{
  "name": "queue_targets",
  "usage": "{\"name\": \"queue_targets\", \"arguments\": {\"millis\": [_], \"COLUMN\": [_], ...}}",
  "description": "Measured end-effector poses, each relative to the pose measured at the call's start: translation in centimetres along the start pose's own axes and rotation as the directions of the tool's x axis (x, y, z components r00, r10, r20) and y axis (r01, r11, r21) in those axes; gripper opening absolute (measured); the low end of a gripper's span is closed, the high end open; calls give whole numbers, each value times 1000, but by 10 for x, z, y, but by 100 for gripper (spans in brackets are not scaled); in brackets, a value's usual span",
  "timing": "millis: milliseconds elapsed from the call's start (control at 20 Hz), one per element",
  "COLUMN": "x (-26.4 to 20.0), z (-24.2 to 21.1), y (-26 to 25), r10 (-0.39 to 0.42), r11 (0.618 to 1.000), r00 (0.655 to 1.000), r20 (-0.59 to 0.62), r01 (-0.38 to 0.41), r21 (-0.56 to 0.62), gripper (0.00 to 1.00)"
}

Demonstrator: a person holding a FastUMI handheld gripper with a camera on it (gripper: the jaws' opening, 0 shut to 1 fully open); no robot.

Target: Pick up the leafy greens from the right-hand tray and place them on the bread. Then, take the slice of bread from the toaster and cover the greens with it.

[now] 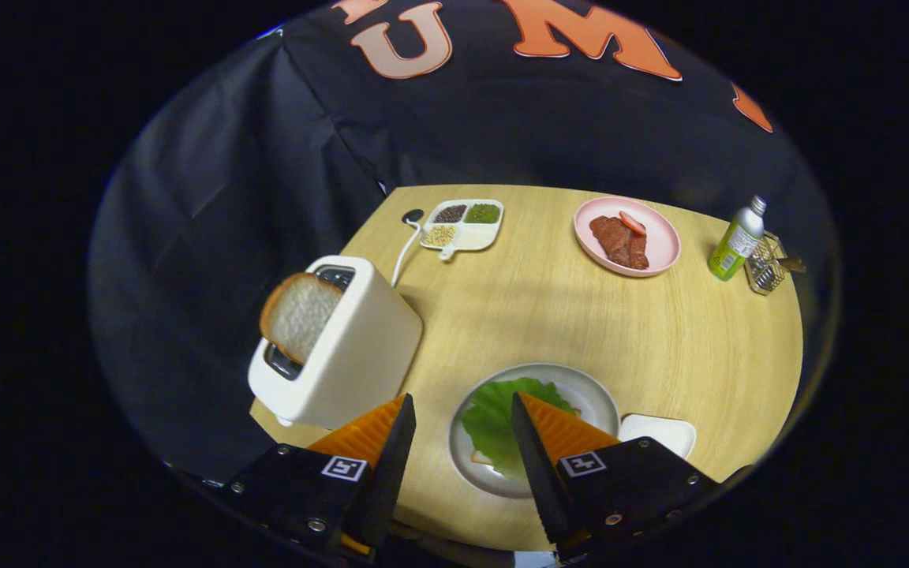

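- Gripper view is taking in the round wooden table (549, 315), which is carrying everything in reach.
- White toaster (348, 347) is sitting at the table's near left edge, just beyond the left finger; its cord is trailing away toward the far side. Probably parked there so the slot is facing the hand.
- Slice of bread (298, 314) is standing up out of the toaster slot, tilted, well proud of the top, so easy to pinch, I judge.
- Grey plate (596, 398) is lying just ahead of the fingers, with the leafy greens (490, 418) already spread on it; a pale corner of bread seems to be peeking out underneath.
- Gripper (462, 422) is hanging above the plate, jaws apart and holding nothing; the greens step looks done, the toaster slice is next.
- White tray (660, 432) is lying right of the plate, touching its rim.
- Pink plate (626, 235) is holding meat slices at the far side.
- Divided dish (464, 223) is holding grains and beans.
- Green bottle (735, 241) is standing beside a wire rack (766, 264); its label is too small to read.
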State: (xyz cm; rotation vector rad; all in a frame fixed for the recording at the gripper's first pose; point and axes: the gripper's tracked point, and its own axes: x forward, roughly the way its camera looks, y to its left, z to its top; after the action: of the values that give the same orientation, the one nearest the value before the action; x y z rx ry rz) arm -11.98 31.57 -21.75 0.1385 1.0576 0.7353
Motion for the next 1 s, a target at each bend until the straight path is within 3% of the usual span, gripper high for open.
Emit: {"name": "queue_targets", "arguments": {"millis": [200, 450, 750, 1000], "x": [-2, 24, 58, 83], "z": [31, 47, 61, 44], "y": [48, 111, 146, 127], "r10": [5, 34, -17, -130], "r11": [996, 987, 986, 982], "r00": [1000, 999, 996, 975], "r20": [4, -36, -88, -182], "r01": [-5, -39, 2, 102], "r21": [-84, -155, -169, -160], "gripper": [75, 87, 88, 88]}}
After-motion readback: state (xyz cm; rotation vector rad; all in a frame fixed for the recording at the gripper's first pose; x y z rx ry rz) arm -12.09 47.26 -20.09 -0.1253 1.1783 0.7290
